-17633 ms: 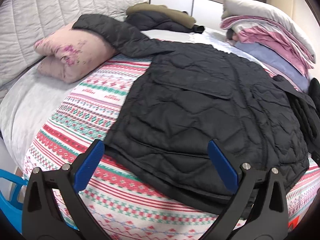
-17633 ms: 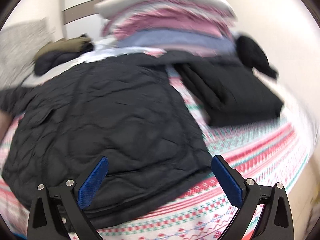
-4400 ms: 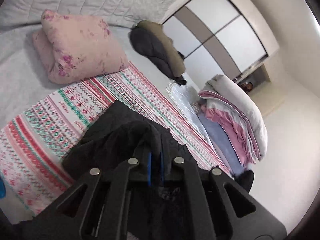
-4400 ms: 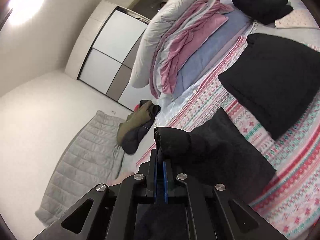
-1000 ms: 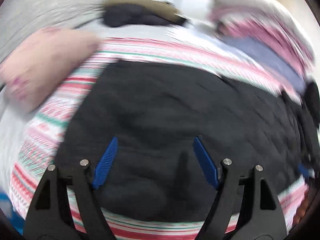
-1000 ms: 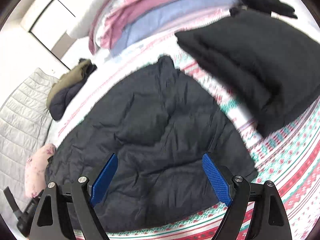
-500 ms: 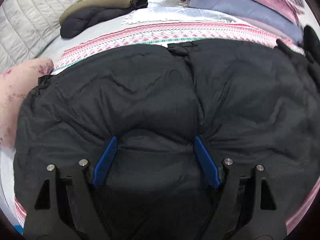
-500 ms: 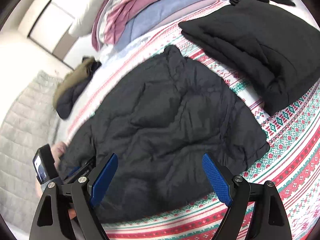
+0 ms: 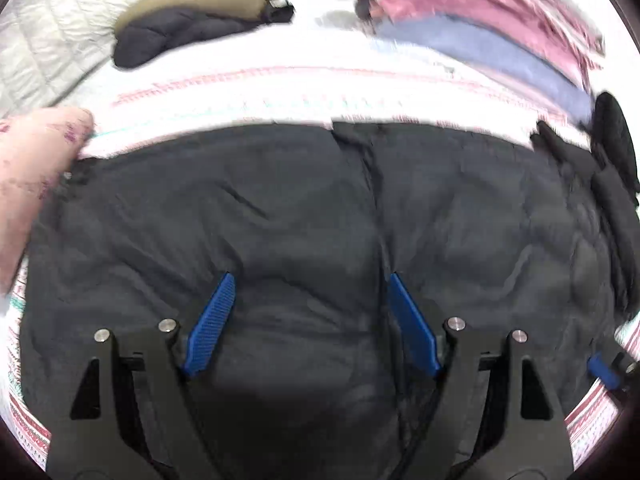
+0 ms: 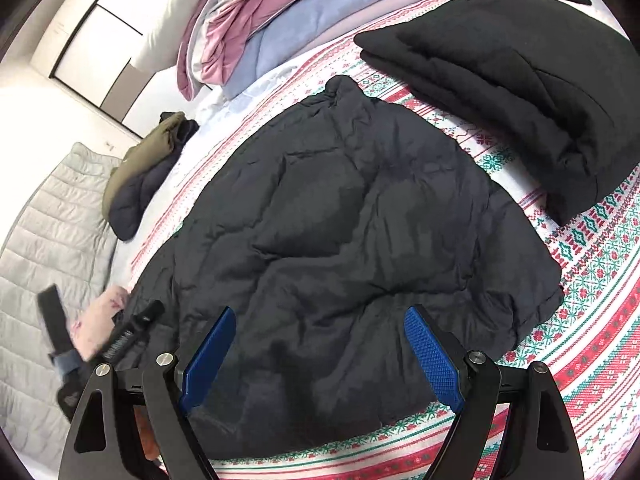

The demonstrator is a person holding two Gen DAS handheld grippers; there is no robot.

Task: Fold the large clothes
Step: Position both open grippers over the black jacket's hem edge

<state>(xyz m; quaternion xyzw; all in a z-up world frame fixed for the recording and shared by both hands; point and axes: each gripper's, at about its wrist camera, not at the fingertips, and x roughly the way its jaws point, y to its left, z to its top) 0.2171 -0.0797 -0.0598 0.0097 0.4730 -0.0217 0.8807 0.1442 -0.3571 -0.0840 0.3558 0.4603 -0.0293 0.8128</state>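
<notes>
A large black quilted jacket (image 9: 280,208) lies spread flat on the patterned bedspread (image 10: 592,320), collar toward the far side; it also fills the right wrist view (image 10: 352,232). My left gripper (image 9: 310,280) is open and empty, low over the jacket's middle. My right gripper (image 10: 320,316) is open and empty, above the jacket's near hem. The left gripper's body shows at the left edge of the right wrist view (image 10: 132,332). A blue pad of the right gripper shows at the right edge of the left wrist view (image 9: 602,370).
A folded black garment (image 10: 520,76) lies right of the jacket. Stacked pink and blue bedding (image 10: 272,32) sits behind. An olive and navy pile of clothes (image 9: 188,24) lies far left. A pink pillow (image 9: 32,176) touches the jacket's left edge. A grey quilted headboard (image 10: 44,216) stands at the left.
Both grippers stay open. The left view has shifted slightly back and blurred; the right gripper has moved a little closer over the jacket. The jacket lies unchanged.
</notes>
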